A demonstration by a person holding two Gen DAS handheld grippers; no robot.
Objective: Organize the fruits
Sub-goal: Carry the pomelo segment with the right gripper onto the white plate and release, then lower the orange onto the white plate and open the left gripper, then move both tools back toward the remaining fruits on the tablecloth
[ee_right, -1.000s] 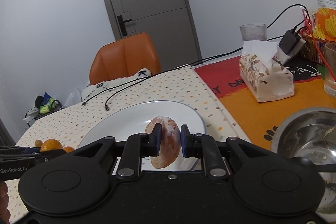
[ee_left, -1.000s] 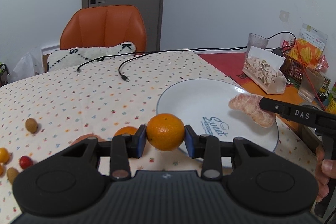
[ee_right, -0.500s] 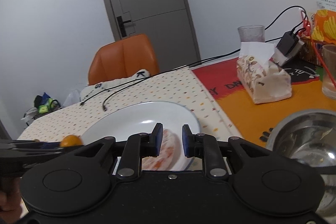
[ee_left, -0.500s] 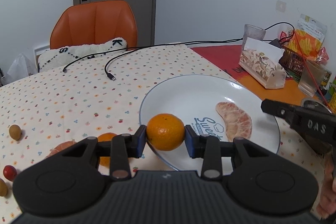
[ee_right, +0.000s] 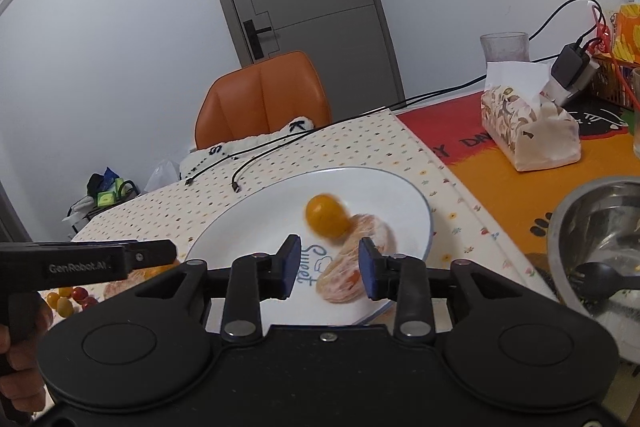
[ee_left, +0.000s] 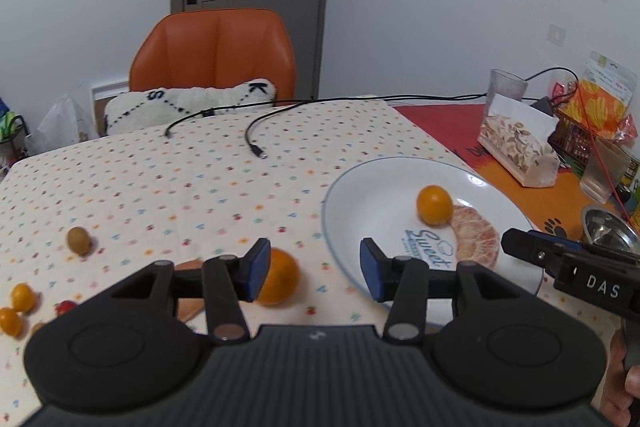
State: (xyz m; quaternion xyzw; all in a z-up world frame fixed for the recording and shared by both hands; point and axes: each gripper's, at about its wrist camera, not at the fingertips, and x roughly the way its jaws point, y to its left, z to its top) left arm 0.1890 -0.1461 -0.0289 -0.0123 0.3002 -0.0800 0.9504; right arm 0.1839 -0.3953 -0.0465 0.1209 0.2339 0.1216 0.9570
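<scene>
**Plate holds two fruits; both tools opening and empty**

I record the surface (ee_left: 168, 187), under a dotted cloth, filling the middle of the left wrist view. An orange chair (ee_left: 214, 57) stands behind it at upper centre.

The white plate (ee_left: 372, 195) sits at right of centre in that view. On it lie a small round orange (ee_left: 435, 205) and a peeled citrus piece (ee_left: 476, 237), touching each other. In the right wrist view the orange appears blurred.

My left tool (ee_left: 310, 267) occupies the lower centre of its frame. Its jaws are opening, with nothing between the pads. A second orange (ee_left: 280, 281) rests on the cloth just behind the left pad; whether it touches the pad I cannot tell.

My right tool (ee_right: 329, 269) sits at lower centre of its frame, low over the plate's near edge. Its jaws are opening. The peeled piece shows partly between the pads, and I see neither pad pressing on it.

Small fruits remain on the cloth at lower left: an olive-brown one (ee_left: 78, 239) and yellow ones (ee_left: 23, 297).
</scene>
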